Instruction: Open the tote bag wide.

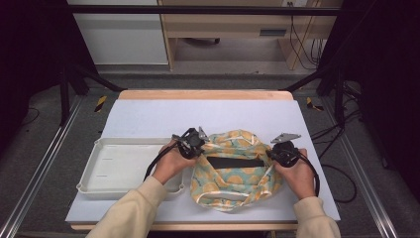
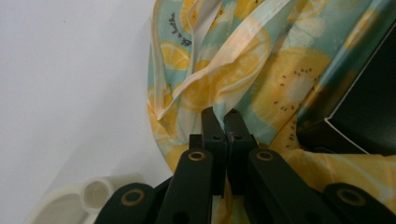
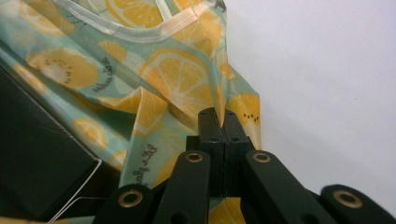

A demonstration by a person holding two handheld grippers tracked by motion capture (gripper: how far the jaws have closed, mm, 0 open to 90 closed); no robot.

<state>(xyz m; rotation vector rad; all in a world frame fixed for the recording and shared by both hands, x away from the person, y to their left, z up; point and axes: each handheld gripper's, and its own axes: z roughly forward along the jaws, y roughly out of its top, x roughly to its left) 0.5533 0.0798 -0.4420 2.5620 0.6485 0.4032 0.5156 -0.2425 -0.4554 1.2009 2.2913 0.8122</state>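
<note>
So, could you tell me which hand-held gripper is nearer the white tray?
Left. The left hand-held gripper sits just right of the white tray; the right hand-held gripper is beyond the bag.

Open mat behind and beside the bag; tray walls off the left.

The white mat (image 1: 208,116) lies bare behind the lemon-print bag (image 1: 233,171), giving either gripper free passage toward the table's far edge, and a bare strip runs along the right of the bag as well. The cream tray (image 1: 116,166) sits just beside the bag on the left, its raised rim barring a low sideways pass there. Between the left gripper (image 1: 198,148) and the right gripper (image 1: 273,153), the bag's crumpled cloth and a black box (image 1: 235,162) inside its mouth take up the middle ground.
</note>
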